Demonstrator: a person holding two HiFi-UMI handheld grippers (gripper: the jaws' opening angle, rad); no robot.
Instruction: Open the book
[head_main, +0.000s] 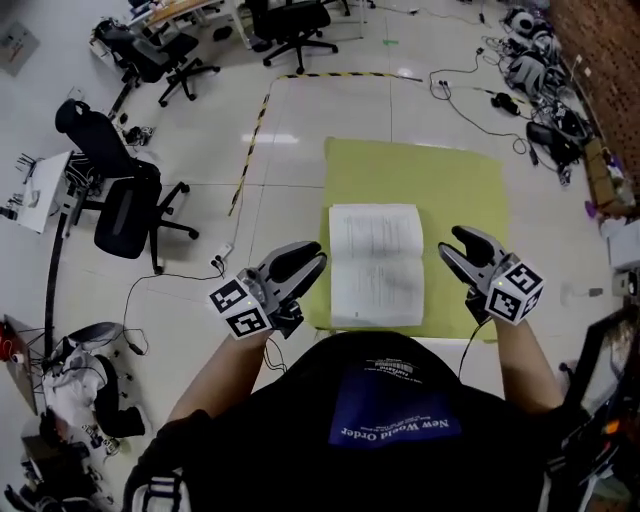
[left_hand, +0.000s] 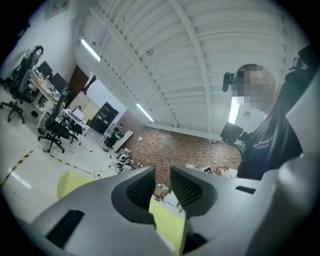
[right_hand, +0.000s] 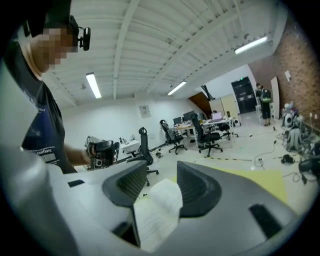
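Note:
The book (head_main: 376, 262) lies open and flat, white pages up, on a yellow-green mat (head_main: 450, 190) spread on the floor. My left gripper (head_main: 305, 262) hovers off the book's left edge, my right gripper (head_main: 455, 245) off its right edge; both are raised near my body and touch nothing. In the left gripper view the jaws (left_hand: 162, 182) stand a little apart with only the mat (left_hand: 167, 222) showing below. In the right gripper view the jaws (right_hand: 162, 182) stand wide, and the book's page (right_hand: 157, 210) shows through the gap, far beneath.
Black office chairs (head_main: 130, 210) and a white table (head_main: 40, 190) stand at the left. Black-yellow floor tape (head_main: 250, 140) runs beside the mat. Cables and gear (head_main: 530, 60) lie along the brick wall (head_main: 600, 50) at the right.

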